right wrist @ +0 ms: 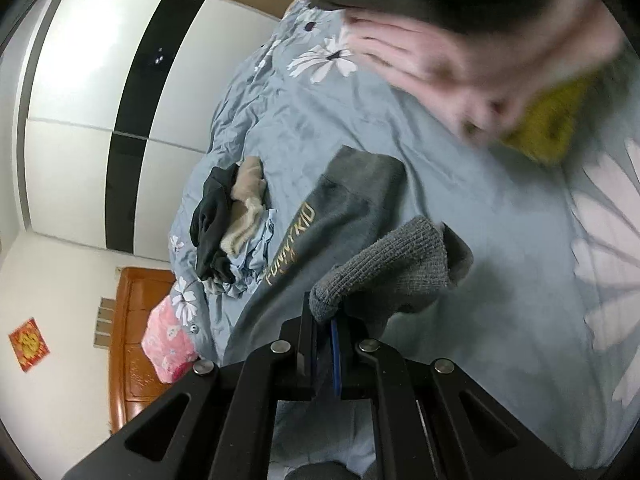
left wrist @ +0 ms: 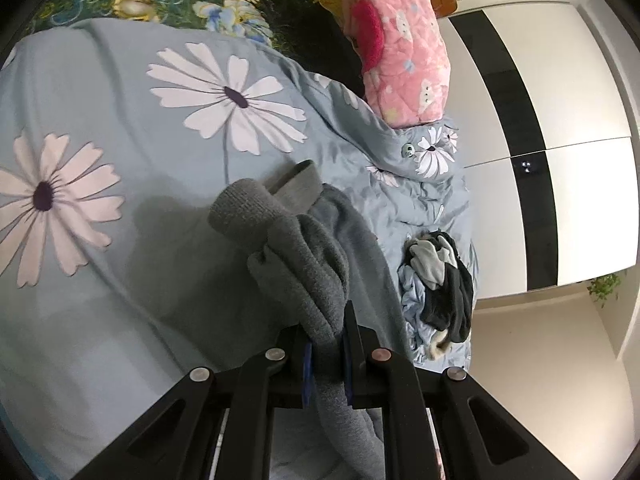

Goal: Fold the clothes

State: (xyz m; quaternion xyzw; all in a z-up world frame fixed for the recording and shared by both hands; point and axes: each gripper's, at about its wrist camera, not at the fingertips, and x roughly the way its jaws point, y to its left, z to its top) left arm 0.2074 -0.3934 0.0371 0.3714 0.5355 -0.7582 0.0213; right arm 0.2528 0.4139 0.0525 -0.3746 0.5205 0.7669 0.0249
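A grey knit garment [left wrist: 320, 248] with ribbed cuffs lies partly lifted off the bed. My left gripper [left wrist: 326, 332] is shut on a bunched fold of it, and a ribbed cuff [left wrist: 244, 212] sticks out beyond the fingers. In the right wrist view the same grey garment [right wrist: 340, 216] shows gold "FUNNYKID" lettering [right wrist: 292, 244]. There my right gripper [right wrist: 326, 320] is shut on another ribbed cuff [right wrist: 384, 268], which is raised above the bedding. The rest of the garment trails down onto the bed.
A blue duvet with white daisies [left wrist: 120, 200] covers the bed. A small pile of dark and pale clothes [left wrist: 440, 276] [right wrist: 228, 220] lies near its edge. A pink quilted bundle [left wrist: 400, 48] and a wooden headboard [right wrist: 132, 340] are beyond. A white wardrobe [left wrist: 560, 100] stands alongside. A person's blurred form [right wrist: 460, 60] fills the upper right.
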